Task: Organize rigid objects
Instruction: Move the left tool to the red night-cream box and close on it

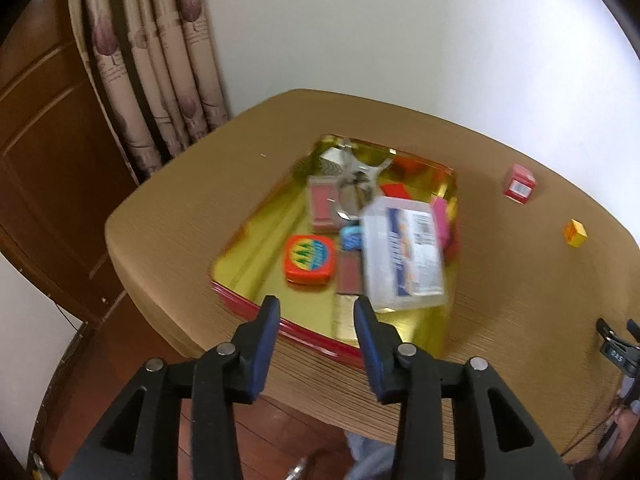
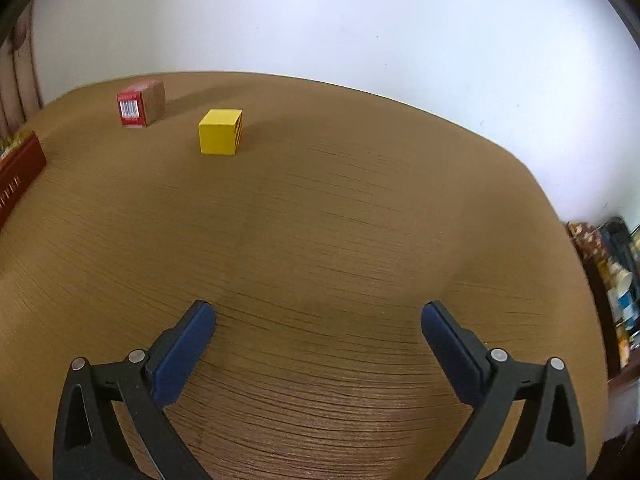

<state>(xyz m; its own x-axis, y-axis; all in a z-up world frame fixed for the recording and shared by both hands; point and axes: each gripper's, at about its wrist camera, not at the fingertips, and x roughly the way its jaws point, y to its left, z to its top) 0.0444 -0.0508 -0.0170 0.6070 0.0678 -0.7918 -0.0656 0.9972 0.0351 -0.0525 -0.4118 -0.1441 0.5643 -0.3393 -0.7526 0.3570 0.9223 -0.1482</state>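
Left wrist view, gold tin (image 1: 256, 248) holding clear plastic box (image 1: 404, 252) and orange case (image 1: 309, 258), left gripper (image 1: 316, 310) jaws part open and empty, right gripper (image 2: 318, 312) jaws wide, empty, over bare bench (image 2: 320, 220)

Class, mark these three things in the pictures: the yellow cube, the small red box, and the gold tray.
yellow cube (image 2: 217, 133), right wrist view, on its plain front face.
small red box (image 2: 130, 109), right wrist view, on its barcode end.
gold tray (image 1: 256, 236), left wrist view, on its bare floor.
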